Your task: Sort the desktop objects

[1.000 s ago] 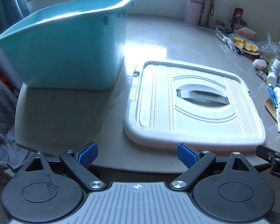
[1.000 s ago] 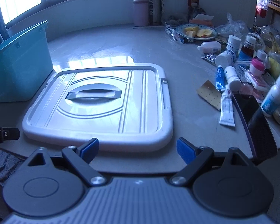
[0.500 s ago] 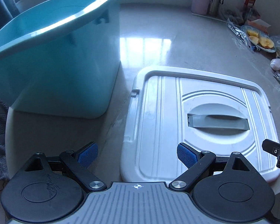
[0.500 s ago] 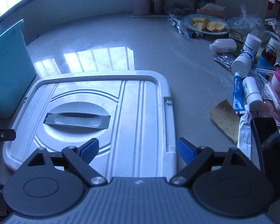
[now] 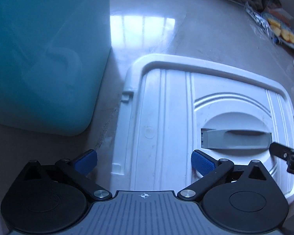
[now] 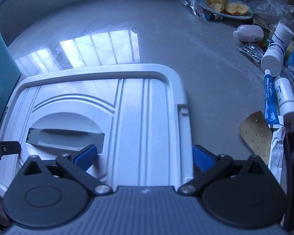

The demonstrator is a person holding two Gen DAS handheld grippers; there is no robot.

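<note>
Both jaws wide, holding nothing. Left gripper [image 5: 144, 161] over left edge of white bin lid [image 5: 166, 117]; right gripper [image 6: 144, 156] over its right edge. Teal bin [image 5: 39, 58] beside lid.

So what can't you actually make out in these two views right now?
- Inside of the teal bin: left view shows only its blurred outer wall, top cut off by the frame.
- Near edge of the white lid: hidden behind each gripper's body in both views.
- Labels on the bottles and tube: right view, too small to read.
</note>
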